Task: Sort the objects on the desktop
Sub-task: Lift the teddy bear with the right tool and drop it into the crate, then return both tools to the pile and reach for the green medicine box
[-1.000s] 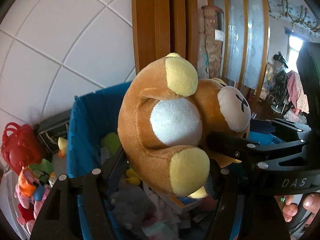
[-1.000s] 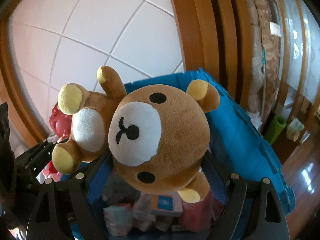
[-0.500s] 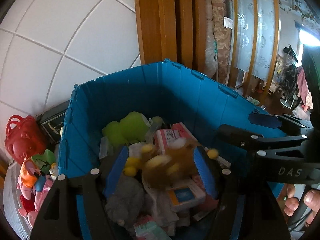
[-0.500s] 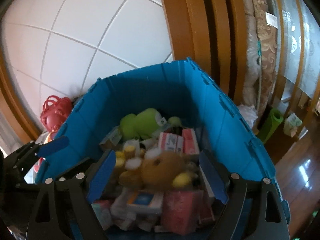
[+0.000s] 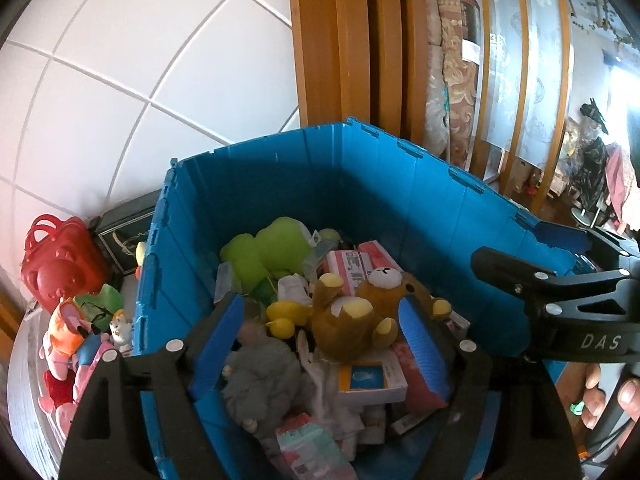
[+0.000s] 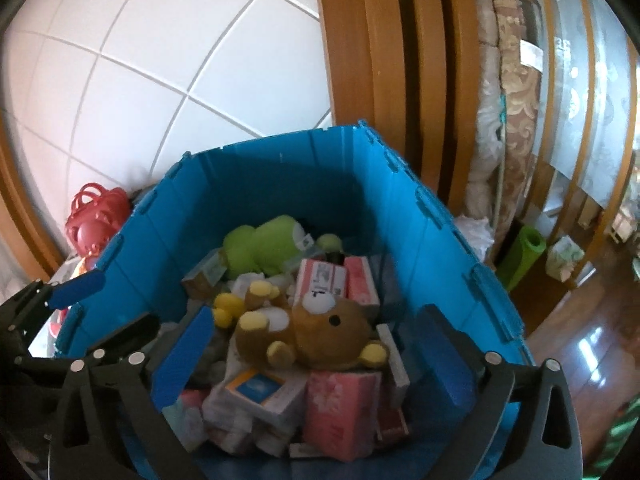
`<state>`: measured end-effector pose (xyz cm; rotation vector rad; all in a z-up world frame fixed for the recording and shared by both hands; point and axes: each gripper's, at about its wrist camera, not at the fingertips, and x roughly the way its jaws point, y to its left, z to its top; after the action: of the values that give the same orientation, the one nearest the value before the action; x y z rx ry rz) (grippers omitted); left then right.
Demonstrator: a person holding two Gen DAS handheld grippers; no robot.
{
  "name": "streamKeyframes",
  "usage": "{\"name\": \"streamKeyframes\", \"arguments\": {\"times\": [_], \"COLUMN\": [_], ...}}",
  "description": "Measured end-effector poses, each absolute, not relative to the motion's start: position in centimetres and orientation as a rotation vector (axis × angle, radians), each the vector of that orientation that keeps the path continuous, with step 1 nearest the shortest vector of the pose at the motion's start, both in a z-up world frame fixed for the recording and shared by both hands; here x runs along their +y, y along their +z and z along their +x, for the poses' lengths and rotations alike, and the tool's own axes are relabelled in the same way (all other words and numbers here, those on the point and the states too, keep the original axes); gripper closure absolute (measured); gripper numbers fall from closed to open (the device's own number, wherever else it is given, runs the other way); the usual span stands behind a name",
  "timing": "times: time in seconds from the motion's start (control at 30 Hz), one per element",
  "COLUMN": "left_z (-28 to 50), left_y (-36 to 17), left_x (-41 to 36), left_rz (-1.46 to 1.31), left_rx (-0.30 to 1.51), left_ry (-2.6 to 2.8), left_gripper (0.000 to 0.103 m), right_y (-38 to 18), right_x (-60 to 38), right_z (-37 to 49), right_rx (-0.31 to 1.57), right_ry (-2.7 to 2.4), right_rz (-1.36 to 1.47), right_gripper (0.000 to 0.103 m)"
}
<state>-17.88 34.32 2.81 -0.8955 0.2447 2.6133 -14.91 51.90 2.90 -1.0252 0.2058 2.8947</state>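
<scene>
Both grippers, left and right, gape wide, holding nothing; below them the brown bear lies in the blue crate.

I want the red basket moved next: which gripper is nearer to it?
Left. The left gripper hangs over the crate's basket-side half, nearer the red basket; the right gripper is farther across.

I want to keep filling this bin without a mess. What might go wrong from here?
1. The brown bear lies loose on top of stacked boxes inside the blue bin, so it may roll or slide once more goes in.
2. The pile is uneven; further drops might topple the pink packet.
3. Both open grippers, left and right, hover close together and might bump.
</scene>
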Motion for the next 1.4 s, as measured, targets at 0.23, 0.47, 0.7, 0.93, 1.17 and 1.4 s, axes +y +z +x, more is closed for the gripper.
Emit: {"name": "streamKeyframes", "arguments": {"times": [0.23,0.47,0.7,0.93,1.17,1.4], "left_z": [-16.3,-14.2,-13.1,-13.8,-15.6,-18.3], "left_y": [3.3,4.5,4.9,2.9,-1.1,-7.1], "left_x": [33.3,29.7,22.8,13.2,1.6,-7.3], "left_rz": [-0.821,-0.732,-0.703,-0.768,-0.926,-1.124], "left_rx": [0.233,0.171,0.11,0.069,0.037,0.057], "left_ry": [2.679,2.76,2.889,2.99,3.044,2.976], "left_gripper": [0.022,0.022,0.021,0.021,0.021,0.021], "right_y": [3.2,4.5,6.0,6.5,6.4,2.6], "right_x": [51.7,49.2,43.8,36.0,26.1,16.7], "right_z": [-13.6,-11.9,-11.4,-12.6,-14.0,-17.4], "right_rx": [0.233,0.204,0.169,0.163,0.126,0.117], "right_ry": [2.888,2.937,3.037,3.151,3.248,3.257], "right_rz": [-1.005,-0.925,-0.834,-0.823,-0.822,-0.942], "right_gripper": [0.0,0.0,0.0,0.0,0.0,0.0]}}
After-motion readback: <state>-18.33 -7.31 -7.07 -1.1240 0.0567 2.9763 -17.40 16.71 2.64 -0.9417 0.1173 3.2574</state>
